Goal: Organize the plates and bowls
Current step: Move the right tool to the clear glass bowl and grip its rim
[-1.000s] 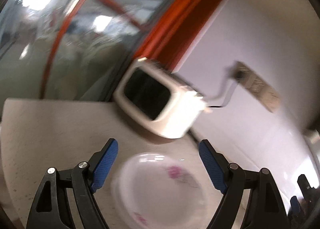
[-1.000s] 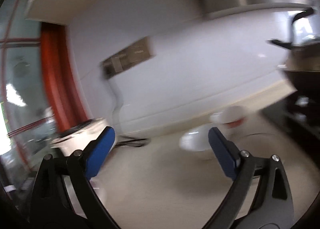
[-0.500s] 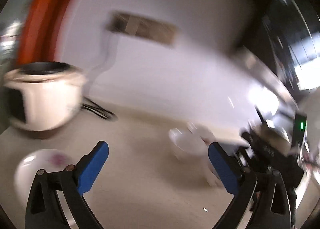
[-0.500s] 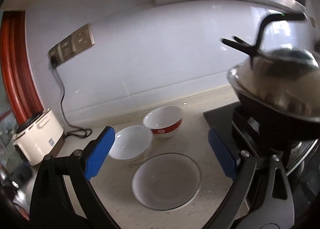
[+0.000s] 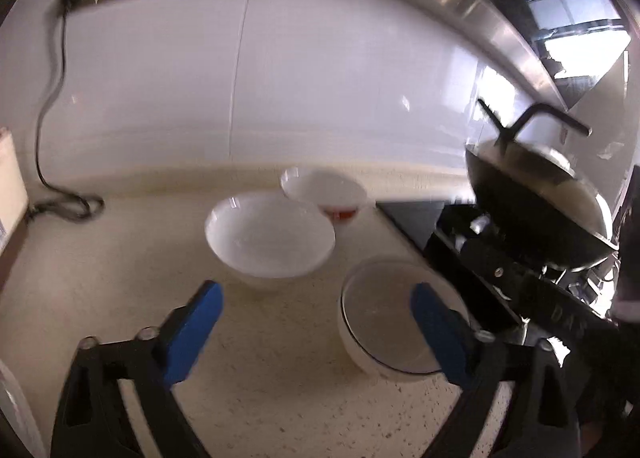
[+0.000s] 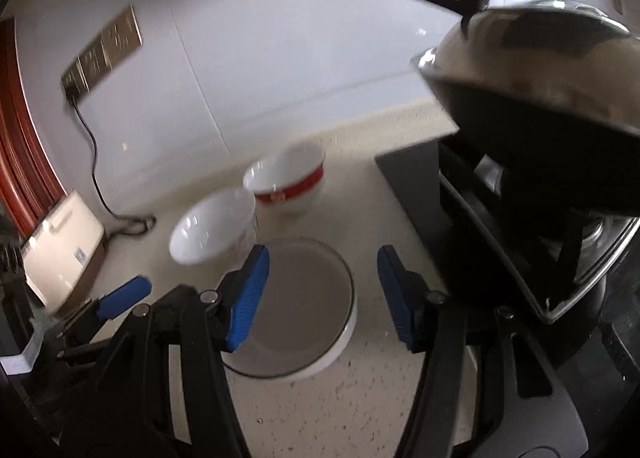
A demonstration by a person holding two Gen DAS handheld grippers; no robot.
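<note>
The wok [image 6: 532, 97] on the stove [image 6: 500, 258] fills the right of the right wrist view. Left of it, low in the middle on the counter [image 6: 320, 398], sits the shallow dish [image 6: 304, 306] with a dark rim line, likely glazed: stiff, slippery, breakable, moderately heavy. I would pinch its rim rather than its flat base. Above and left stands the plain white bowl [image 6: 208, 234], touching or just beside the red-banded bowl [image 6: 288, 185]; deeper walls give a surer hold (still chip-prone).

The right gripper [image 6: 322, 294] has just been closing, yet stands apart with nothing pinched, hovering over the dish. The left gripper [image 5: 316, 334] has narrowed too, spread wide and empty.
</note>
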